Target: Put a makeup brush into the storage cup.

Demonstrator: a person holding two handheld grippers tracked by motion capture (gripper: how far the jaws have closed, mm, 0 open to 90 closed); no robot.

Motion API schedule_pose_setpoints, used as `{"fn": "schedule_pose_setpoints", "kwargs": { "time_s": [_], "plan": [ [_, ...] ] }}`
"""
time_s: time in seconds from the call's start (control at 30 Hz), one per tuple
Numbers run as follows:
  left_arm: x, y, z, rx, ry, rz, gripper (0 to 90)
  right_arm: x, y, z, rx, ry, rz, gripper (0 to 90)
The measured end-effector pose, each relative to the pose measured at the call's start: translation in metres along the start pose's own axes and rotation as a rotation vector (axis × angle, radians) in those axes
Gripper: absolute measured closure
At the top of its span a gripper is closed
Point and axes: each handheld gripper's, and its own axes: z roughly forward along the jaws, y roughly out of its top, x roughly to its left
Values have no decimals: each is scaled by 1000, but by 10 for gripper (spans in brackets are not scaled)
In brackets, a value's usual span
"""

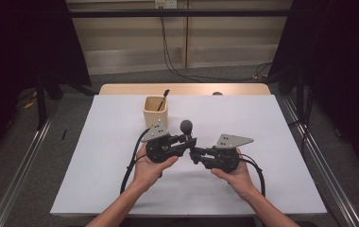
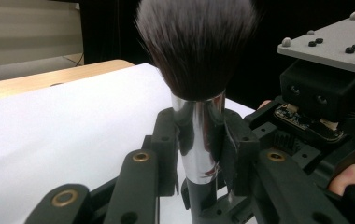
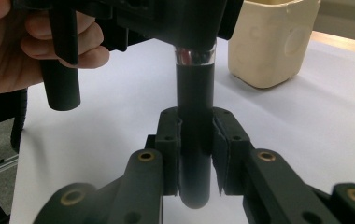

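A makeup brush stands upright between my two grippers over the middle of the white table; its dark bristle head points up. My left gripper is shut on the brush's shiny silver ferrule, just below the bristles. Lower down, my right gripper is shut on the black handle, whose rounded end hangs below its pads. In the high view the left gripper and the right gripper meet tip to tip at the brush.
A cream cup stands behind the grippers with a thin dark-tipped tool leaning in it; the same cup is at the upper right of the right gripper view. White sheet covers the table, whose wooden far edge shows beyond it.
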Motion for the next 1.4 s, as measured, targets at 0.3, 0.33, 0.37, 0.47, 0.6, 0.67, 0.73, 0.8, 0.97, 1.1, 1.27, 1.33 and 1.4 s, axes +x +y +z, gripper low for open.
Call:
{"fn": "schedule_pose_setpoints", "kwargs": {
  "time_s": [0.3, 0.33, 0.37, 0.47, 0.6, 0.67, 0.73, 0.8, 0.97, 1.1, 1.27, 1.33, 1.4],
  "plan": [
    [-5, 0, 3, 19, -24, 20, 705, -1, 0, -1, -7, -5, 20, 621],
    [-6, 0, 3, 19, -24, 24, 705, -1, -1, 0, -8, -5, 21, 615],
    [-7, 1, 3, 16, -27, 21, 705, -1, -1, 0, -9, -5, 22, 603],
    [-7, 1, 3, 18, -31, 28, 705, -2, -1, -1, -11, -7, 22, 548],
    [-6, 1, 3, 20, -24, 26, 705, -1, -1, -1, -16, 4, 30, 451],
    [-6, 1, 3, 21, -16, 28, 705, -1, -1, -2, -17, 9, 27, 410],
    [-5, 1, 3, 24, -17, 30, 705, 0, -1, -2, -16, 18, 31, 342],
    [-5, 1, 3, 21, -13, 25, 705, 0, -1, -1, -15, 10, 30, 292],
    [-3, 1, 1, 17, -6, 27, 705, 0, 0, -2, -32, 13, 42, 144],
    [-2, 2, 0, 19, -4, 27, 706, 0, 0, -3, -37, -3, 46, 60],
    [-1, 3, -3, 14, -2, 25, 705, -3, 1, -7, -45, -31, 70, 57],
    [0, 4, -5, 15, 9, 24, 705, -4, 1, -9, -52, -36, 74, 57],
    [2, 4, -7, 15, 9, 25, 705, -5, 1, -11, -53, -49, 67, 57]
  ]
}}
